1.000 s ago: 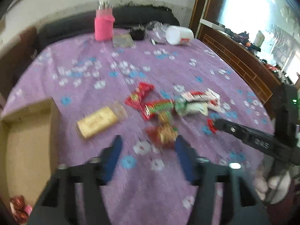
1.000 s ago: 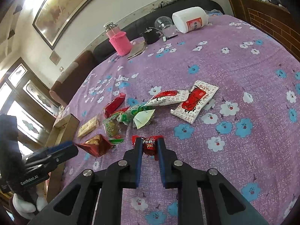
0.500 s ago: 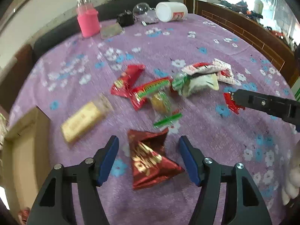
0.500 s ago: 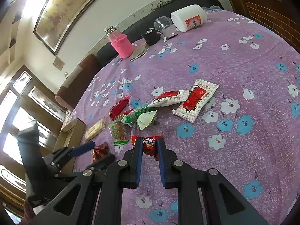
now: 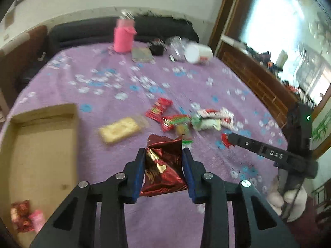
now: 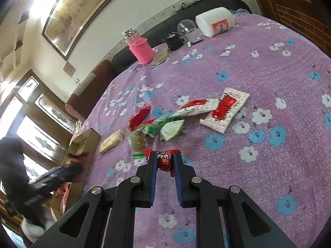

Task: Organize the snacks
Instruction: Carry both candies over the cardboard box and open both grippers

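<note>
My left gripper (image 5: 163, 152) has its jaws closing on a dark red foil snack packet (image 5: 163, 169), and the blue pads press its sides, holding it above the purple flowered cloth (image 5: 128, 82). An open cardboard box (image 5: 41, 144) lies to the left with a few red and pink snacks (image 5: 23, 217) in its near corner. My right gripper (image 6: 164, 155) is shut on a small red candy packet (image 6: 164, 160), low over the cloth. Loose snacks lie beyond: a yellow biscuit pack (image 5: 119, 130), red packets (image 5: 159, 108) and white-and-red sachets (image 6: 225, 109).
A pink bottle (image 5: 124, 38), a clear glass (image 6: 187, 28) and a white jar (image 5: 198, 53) on its side stand at the far edge by a dark sofa. A wooden cabinet (image 5: 258, 78) runs along the right. A gloved hand (image 5: 287, 200) holds the right gripper.
The left jaws have narrowed onto the dark red packet and it has come up off the cloth, with the box now nearer. The right gripper stays put with its red packet.
</note>
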Demonstrator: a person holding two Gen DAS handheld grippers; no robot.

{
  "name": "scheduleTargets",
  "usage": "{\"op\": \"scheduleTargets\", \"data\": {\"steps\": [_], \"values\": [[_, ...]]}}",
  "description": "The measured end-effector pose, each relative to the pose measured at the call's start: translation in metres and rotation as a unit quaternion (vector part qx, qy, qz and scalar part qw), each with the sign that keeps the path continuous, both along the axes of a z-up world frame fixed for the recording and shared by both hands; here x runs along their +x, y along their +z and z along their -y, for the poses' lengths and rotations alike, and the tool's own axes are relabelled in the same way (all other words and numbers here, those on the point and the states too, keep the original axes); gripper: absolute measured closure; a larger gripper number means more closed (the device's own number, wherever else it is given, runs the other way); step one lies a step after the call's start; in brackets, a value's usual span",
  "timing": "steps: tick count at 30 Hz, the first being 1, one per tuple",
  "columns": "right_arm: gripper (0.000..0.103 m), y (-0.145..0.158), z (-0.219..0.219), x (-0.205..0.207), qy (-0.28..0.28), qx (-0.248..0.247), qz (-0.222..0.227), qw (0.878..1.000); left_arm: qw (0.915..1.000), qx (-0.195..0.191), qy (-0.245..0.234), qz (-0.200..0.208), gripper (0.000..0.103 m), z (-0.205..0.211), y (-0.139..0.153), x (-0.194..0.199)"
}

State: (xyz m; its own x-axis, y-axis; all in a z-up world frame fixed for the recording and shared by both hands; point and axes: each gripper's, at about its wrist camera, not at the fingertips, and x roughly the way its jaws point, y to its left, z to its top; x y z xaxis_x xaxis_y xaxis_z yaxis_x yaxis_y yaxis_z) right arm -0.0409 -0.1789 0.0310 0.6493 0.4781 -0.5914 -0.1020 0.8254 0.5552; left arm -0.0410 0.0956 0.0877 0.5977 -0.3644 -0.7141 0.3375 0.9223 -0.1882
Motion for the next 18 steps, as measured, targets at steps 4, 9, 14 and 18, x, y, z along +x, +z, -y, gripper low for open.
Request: {"op": "scheduleTargets", "data": {"steps": [4,9,14,18], "values": [[0.086,0.026,-0.030,-0.010,0.030,0.018,0.014,0.999,0.9989,0.009,0.041,0.022,0.069,-0.053,0.021,-0.010],[0.086,0.057,-0.101,-0.013,0.098,0.015,0.032,0.995,0.9939,0.026,0.106,0.015,0.069,-0.127,0.017,-0.009],[0.085,0.067,-0.188,-0.006,0.168,-0.002,0.031,0.985,0.9883,0.033,0.148,-0.012,0.069,-0.175,-0.006,-0.003],[0.085,0.055,-0.245,0.000,0.208,-0.024,0.017,0.978,0.9854,0.032,0.165,-0.029,0.069,-0.196,-0.020,0.004]]}}
